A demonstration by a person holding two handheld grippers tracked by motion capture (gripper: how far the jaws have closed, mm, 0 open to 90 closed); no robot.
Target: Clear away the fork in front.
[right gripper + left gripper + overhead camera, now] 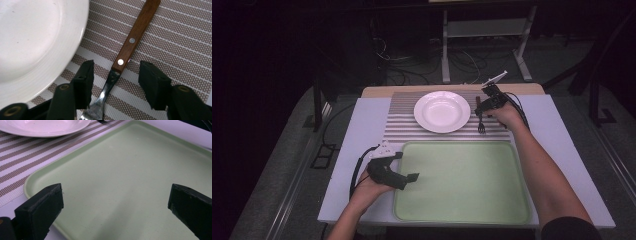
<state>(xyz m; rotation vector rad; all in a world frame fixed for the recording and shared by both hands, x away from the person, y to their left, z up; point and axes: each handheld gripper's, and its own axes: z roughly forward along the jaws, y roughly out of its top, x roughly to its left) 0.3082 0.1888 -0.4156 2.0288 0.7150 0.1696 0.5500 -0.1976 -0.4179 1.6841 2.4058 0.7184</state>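
A fork with a wooden handle [135,33] and metal neck lies on the striped placemat [402,125] just right of the white plate [442,111]. The fork [480,117] has its tines toward the person. My right gripper [115,75] stands open astride the fork's neck, one jaw on each side, not touching it. My left gripper [404,167] hovers open over the left edge of the green tray [462,200]. The tray [130,170] lies bare between its jaws, with the plate [45,126] beyond.
The placemat [30,157] and tray rest on a white tabletop [362,130]. Past the table's far edge are cables and a metal stand [484,35] on a dark floor.
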